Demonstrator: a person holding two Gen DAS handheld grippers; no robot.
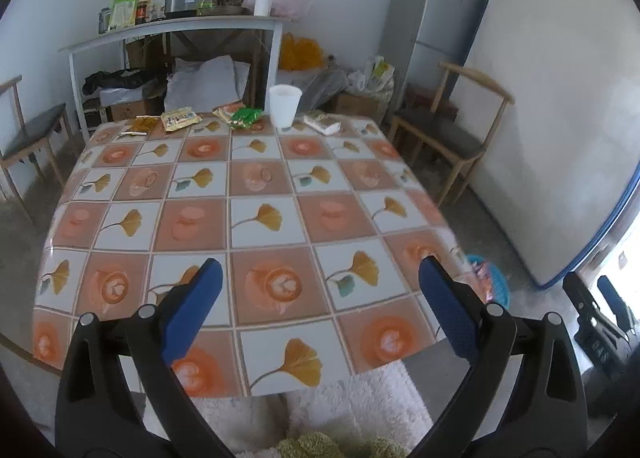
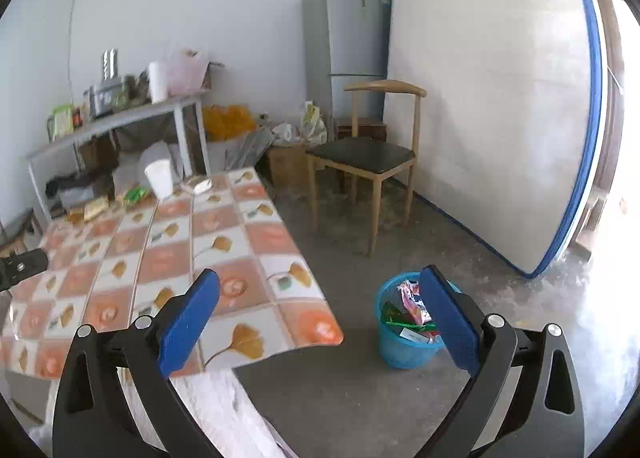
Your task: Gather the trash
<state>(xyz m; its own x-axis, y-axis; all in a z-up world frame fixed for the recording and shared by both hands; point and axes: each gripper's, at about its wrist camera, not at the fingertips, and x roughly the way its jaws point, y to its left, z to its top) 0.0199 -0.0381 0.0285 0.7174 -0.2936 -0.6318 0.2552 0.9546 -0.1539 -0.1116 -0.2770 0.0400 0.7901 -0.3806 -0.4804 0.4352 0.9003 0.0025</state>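
Both jaws apart, empty: left gripper point(image 1: 320, 314), right gripper point(image 2: 320, 318). Bin point(image 2: 404, 342) part-filled. Next: reach the far wrappers point(image 1: 180, 119) on the table point(image 1: 256, 218).

I see flat snack wrappers point(image 1: 181, 119), yellow and green point(image 1: 245, 117), lying at the bench's point(image 1: 256, 218) 12 o'clock edge beside an upright white cup point(image 1: 285, 105). A blue bin point(image 2: 404, 334) on the floor holds crumpled wrappers.
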